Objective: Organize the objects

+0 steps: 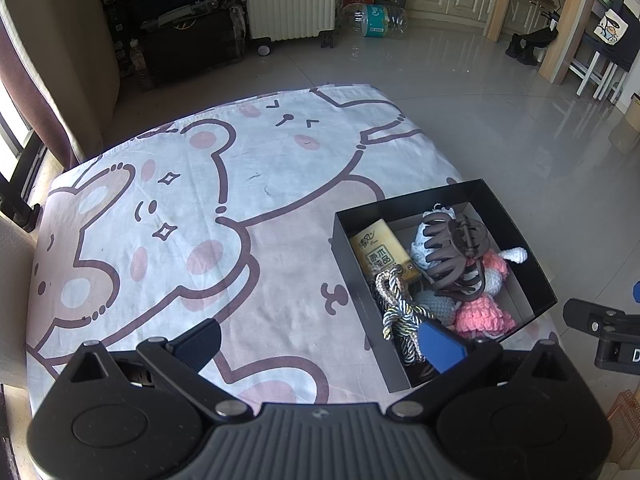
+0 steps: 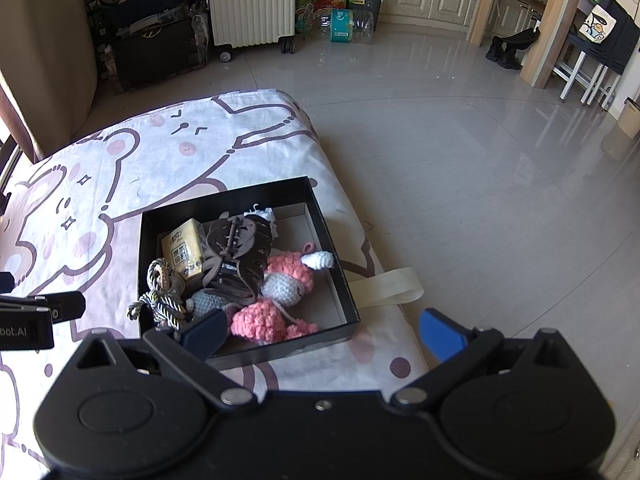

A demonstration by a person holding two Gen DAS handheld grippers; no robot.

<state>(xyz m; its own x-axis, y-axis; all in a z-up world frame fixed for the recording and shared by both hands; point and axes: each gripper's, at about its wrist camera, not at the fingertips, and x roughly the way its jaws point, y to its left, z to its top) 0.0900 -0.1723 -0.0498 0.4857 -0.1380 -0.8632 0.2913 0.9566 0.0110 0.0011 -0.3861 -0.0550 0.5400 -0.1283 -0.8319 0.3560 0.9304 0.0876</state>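
The left gripper (image 1: 320, 340) is hovering released, jaws spread wide and holding nothing, over the bare cartoon cloth (image 1: 192, 208). Nothing loose is lying ahead of it; the cloth in front of its left finger is showing only print. Its right finger is hanging over the near corner of the box (image 1: 516, 220), just above the braided cord (image 1: 394, 308).

Ahead and right of that finger, the box is holding everything: a yellow pack (image 1: 380, 250), a brown claw clip (image 1: 456, 252) sitting on top, and pink and pale crochet toys (image 1: 484, 318).

The right gripper (image 2: 320, 332) is also hanging released and empty, its left finger over the box's near edge by the toys, its right finger out past the cloth's edge above the floor. A cream strap (image 2: 384, 288) is lying just beyond the box's right wall.

The sorting looks nearly done. The risk now: the cord is draping over the near-left rim, so a finger passing low could be snagging it and dragging it out, or nudging the light box toward the nearby edge. The clip, perched high, could be tipping off.
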